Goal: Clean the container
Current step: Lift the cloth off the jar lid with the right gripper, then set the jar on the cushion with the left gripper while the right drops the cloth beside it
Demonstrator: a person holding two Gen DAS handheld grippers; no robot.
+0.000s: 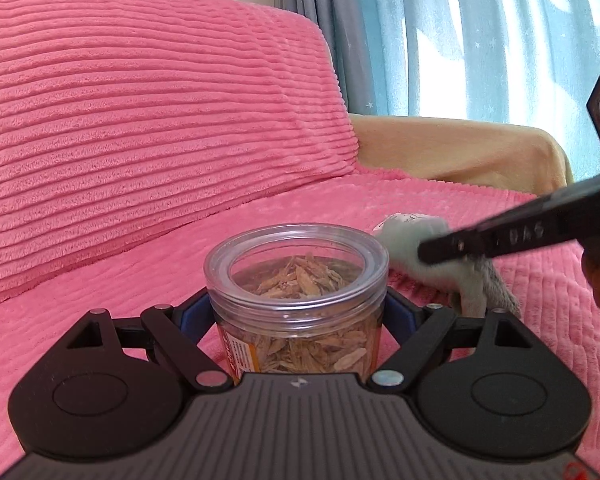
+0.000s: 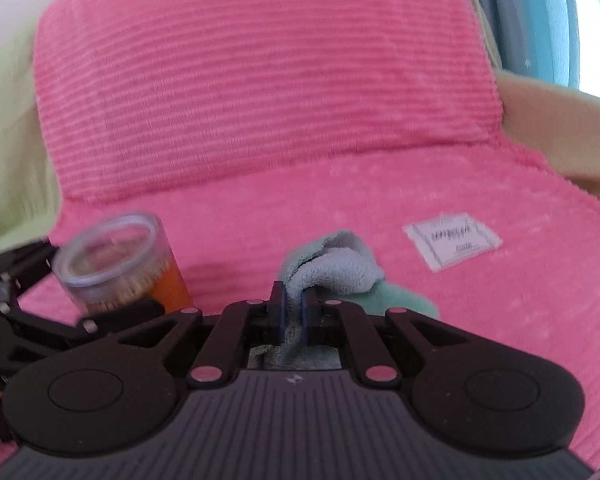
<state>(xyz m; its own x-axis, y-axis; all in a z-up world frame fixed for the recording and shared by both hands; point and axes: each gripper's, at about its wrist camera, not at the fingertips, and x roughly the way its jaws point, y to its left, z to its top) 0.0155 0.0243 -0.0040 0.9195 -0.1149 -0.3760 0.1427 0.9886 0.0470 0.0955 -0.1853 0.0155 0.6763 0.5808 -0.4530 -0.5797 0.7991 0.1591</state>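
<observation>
Container (image 1: 298, 300), holding dried pieces (image 1: 300, 280), clamped in left tongs (image 1: 298, 314).

Jar (image 1: 298, 300) between left gripper (image 1: 298, 312) fingers above seat cushion (image 2: 260, 232); cloth (image 2: 332, 268) right; label (image 2: 452, 240) further right.

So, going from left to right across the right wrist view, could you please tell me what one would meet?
Left gripper → clear jar → green-grey cloth in the right gripper → white label.

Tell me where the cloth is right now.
The cloth is pinched in the right gripper, just right of the jar that the left gripper holds.
</observation>
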